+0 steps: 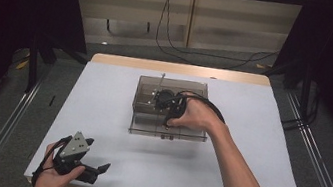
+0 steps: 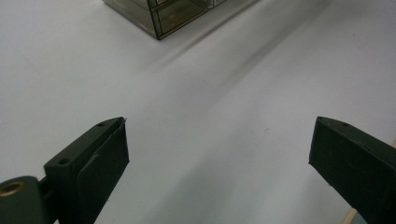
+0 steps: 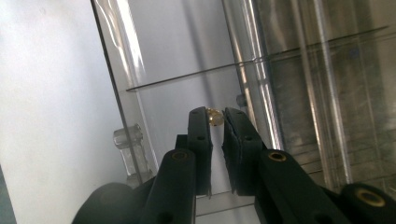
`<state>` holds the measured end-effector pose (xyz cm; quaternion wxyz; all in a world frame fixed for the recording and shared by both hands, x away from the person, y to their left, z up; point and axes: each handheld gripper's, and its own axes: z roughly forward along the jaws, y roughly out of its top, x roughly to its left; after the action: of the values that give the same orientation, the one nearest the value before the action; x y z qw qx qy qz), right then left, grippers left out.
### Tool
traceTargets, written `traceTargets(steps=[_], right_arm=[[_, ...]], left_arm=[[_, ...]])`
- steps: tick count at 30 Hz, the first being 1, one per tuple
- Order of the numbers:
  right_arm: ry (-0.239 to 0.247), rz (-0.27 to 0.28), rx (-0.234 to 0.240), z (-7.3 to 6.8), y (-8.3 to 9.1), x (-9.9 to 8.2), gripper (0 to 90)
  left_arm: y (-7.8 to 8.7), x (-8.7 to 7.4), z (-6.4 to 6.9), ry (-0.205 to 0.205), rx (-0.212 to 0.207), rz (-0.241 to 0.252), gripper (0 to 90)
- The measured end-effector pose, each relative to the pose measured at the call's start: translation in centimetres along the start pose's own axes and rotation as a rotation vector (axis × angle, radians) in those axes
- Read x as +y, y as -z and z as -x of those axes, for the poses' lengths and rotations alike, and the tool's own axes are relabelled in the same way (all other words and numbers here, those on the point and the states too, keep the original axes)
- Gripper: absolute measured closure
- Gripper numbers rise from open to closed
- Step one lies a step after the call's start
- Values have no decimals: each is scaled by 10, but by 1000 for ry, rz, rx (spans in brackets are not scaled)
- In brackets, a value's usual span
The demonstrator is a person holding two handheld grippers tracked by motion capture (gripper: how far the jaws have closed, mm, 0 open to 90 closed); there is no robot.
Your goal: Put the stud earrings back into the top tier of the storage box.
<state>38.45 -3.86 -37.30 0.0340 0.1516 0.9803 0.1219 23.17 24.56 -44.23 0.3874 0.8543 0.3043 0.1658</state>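
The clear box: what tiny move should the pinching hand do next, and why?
Probably a gentle pull on the small knob. The right gripper has its jaws nearly closed around that knob on the clear box, so the grasp looks set. The left gripper waits open above the bare table.

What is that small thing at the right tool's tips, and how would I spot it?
On the white table sits a smoky clear plastic box. At its clear panel, between the right tool tips, sits a tiny round brass-coloured knob, the one warm glint among colourless clear plastic.
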Motion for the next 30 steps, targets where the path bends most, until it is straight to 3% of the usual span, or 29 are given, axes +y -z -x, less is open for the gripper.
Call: traceTargets(steps=[5,13,21,30], right_arm=[[-19,16,-4,-1,5,-6,755],[-47,107,2,-1,14,-22,748],[-101,225,47,-3,19,-41,743],[-173,380,50,-2,24,-77,672]], left_arm=[[-1,1,0,7,3,-2,43],[-2,0,-1,13,1,-4,41],[-6,1,2,5,-8,-7,41],[-6,2,0,20,-7,5,41]])
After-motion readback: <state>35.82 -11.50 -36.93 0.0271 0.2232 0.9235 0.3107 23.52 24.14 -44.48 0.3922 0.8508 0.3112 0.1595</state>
